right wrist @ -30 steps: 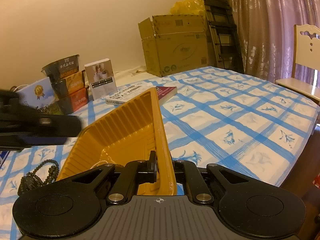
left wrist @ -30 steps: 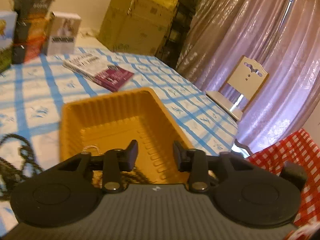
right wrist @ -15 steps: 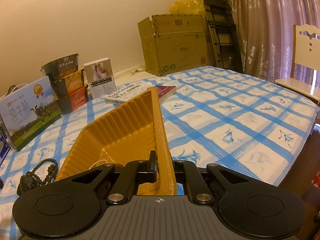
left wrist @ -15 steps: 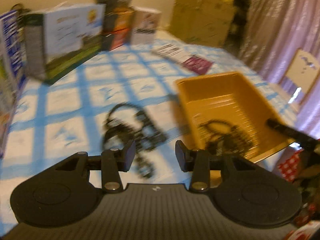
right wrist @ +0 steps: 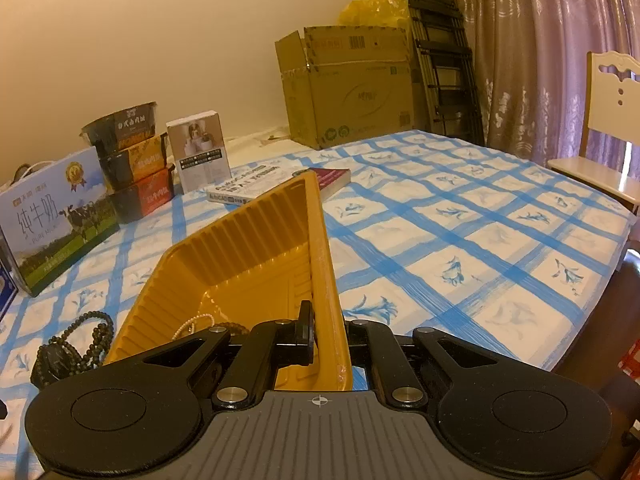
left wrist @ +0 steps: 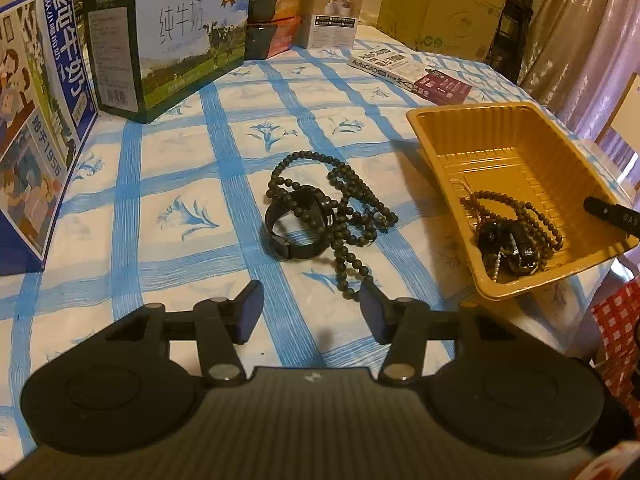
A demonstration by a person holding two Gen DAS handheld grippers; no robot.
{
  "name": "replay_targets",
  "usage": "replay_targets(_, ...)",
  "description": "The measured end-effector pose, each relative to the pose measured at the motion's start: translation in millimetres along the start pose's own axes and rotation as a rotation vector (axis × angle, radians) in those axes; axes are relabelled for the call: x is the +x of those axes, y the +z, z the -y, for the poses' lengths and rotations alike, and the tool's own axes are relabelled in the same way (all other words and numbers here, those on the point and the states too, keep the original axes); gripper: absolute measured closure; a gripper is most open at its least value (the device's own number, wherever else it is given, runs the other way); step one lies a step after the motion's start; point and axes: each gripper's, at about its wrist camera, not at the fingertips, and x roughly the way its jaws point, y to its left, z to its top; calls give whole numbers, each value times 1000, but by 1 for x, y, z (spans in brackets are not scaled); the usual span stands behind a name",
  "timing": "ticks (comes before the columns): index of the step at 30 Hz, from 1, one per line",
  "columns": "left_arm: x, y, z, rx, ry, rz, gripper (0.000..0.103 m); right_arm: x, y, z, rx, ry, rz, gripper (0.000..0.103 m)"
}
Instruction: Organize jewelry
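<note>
Here dark bead strand [left wrist: 344,208] tangled around bracelet [left wrist: 298,222]

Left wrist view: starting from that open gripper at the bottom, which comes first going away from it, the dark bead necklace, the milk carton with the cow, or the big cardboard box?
From the left gripper:
1. Dark bead necklace, just ahead on the tablecloth.
2. Milk carton, far left.
3. Cardboard box, beyond the table, far right.
</note>
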Motion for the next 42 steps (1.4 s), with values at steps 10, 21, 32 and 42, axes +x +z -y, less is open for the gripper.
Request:
replay_targets(10,7,3,16,67,-41,12,50,0,0,0,-1,-2,-3,96)
replay_targets(21,43,14,53,202,-112,36,65,-1,-2,1,10,0,-7,96)
replay_targets(32,76,19,70,236,-128,26,74,0,-2,1,11,-1,-9,96)
replay_targets(42,106,26,68,221,-94,9,86,2,-5,4,18,-2,-13,96)
